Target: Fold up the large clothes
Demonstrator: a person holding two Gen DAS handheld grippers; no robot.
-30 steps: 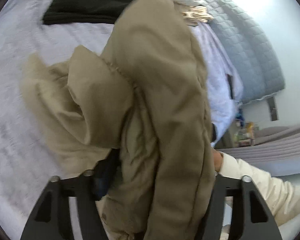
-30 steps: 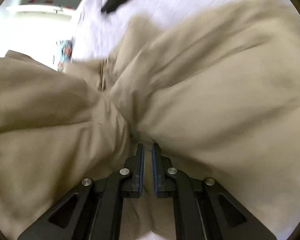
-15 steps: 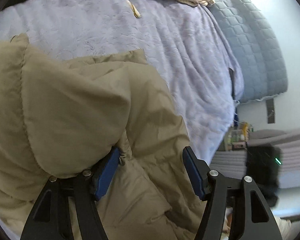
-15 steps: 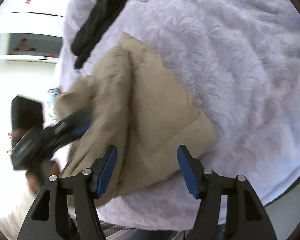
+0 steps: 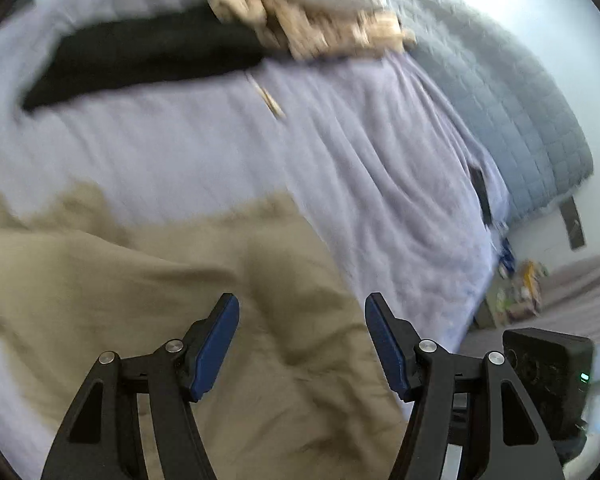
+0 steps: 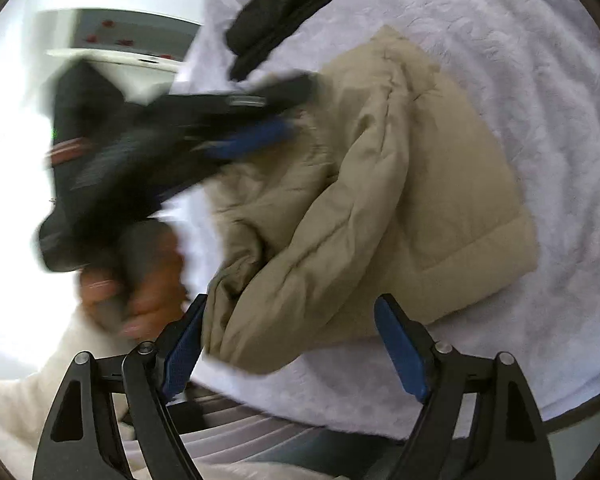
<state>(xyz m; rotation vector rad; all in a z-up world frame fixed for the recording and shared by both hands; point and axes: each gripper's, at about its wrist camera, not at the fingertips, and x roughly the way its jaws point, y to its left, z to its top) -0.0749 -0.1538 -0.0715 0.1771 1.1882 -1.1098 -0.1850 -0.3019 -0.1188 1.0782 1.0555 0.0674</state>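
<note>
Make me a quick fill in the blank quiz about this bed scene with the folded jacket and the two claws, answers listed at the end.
1. The padded jacket lying bundled on the bed is ____ in colour.
2. Both the left claw and the right claw have their fingers ____, gripping nothing.
3. The fluffy blanket under the jacket is pale ____.
4. The long folded garment beyond the jacket is ____.

Missing words: beige; open; lavender; black

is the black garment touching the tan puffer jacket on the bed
Apart. The right wrist view shows lavender blanket between the black garment and the tan puffer jacket.
</note>
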